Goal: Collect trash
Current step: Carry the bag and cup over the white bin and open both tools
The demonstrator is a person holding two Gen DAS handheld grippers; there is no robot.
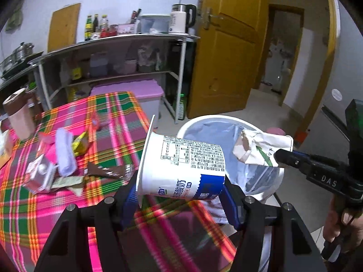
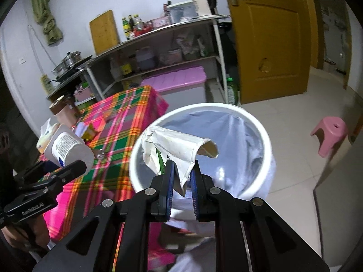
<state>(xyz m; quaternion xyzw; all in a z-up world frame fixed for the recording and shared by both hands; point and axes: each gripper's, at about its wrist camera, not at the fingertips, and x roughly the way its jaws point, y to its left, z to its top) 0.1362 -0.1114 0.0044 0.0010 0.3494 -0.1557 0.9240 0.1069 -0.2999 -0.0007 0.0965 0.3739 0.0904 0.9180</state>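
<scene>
Gripping a white yogurt cup point(image 1: 181, 167) sideways between its blue pads, the left claw point(image 1: 179, 195) hangs over the plaid table point(image 1: 113, 113) edge beside the lined trash bin point(image 2: 256, 122). The right claw point(image 2: 182, 181) pinches a crumpled paper carton point(image 2: 177, 149) above the bin's mouth. More wrappers point(image 1: 68, 158) lie on the table.

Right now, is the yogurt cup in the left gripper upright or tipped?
Tipped. The yogurt cup lies sideways between the left gripper fingers, its rim facing left toward the table, base toward the bin.
</scene>
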